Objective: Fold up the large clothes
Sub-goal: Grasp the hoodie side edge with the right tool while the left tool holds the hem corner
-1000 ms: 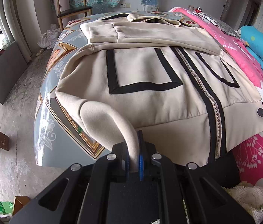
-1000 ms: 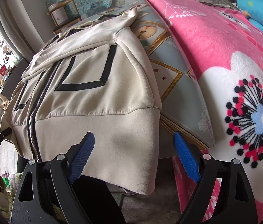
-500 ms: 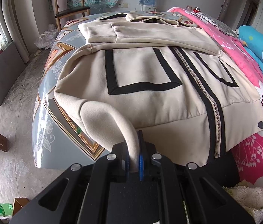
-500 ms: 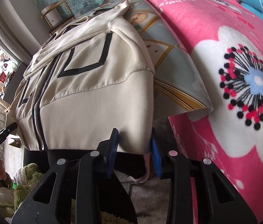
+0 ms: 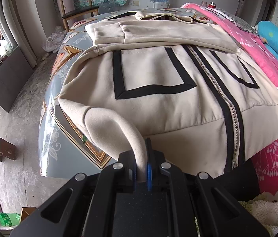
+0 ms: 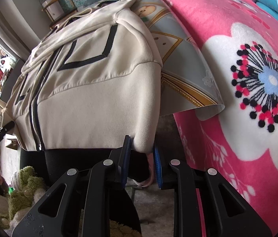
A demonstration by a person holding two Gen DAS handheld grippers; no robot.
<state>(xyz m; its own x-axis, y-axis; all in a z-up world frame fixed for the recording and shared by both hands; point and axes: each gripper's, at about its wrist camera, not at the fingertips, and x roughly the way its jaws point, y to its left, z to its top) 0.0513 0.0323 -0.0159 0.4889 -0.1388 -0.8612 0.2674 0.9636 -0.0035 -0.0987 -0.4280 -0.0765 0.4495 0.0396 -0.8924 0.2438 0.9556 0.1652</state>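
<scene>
Cream jacket (image 5: 158,98) on the bed (image 6: 247,39): left hand-held gripper (image 5: 141,169) clamps its hem corner; right hand-held gripper (image 6: 141,154) closing, apparently pinching the other.

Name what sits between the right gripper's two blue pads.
The jacket's lower hem corner, with the right gripper closing on it; right wrist view.

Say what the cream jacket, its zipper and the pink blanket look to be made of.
Cream jacket: soft matte fleece-like knit, probably cotton blend; ribbed hem, gentle creases. Zipper: likely metal; silvery, glinting teeth. Pink blanket: plush synthetic fleece, judging by its fuzzy nap and printed flowers.
</scene>
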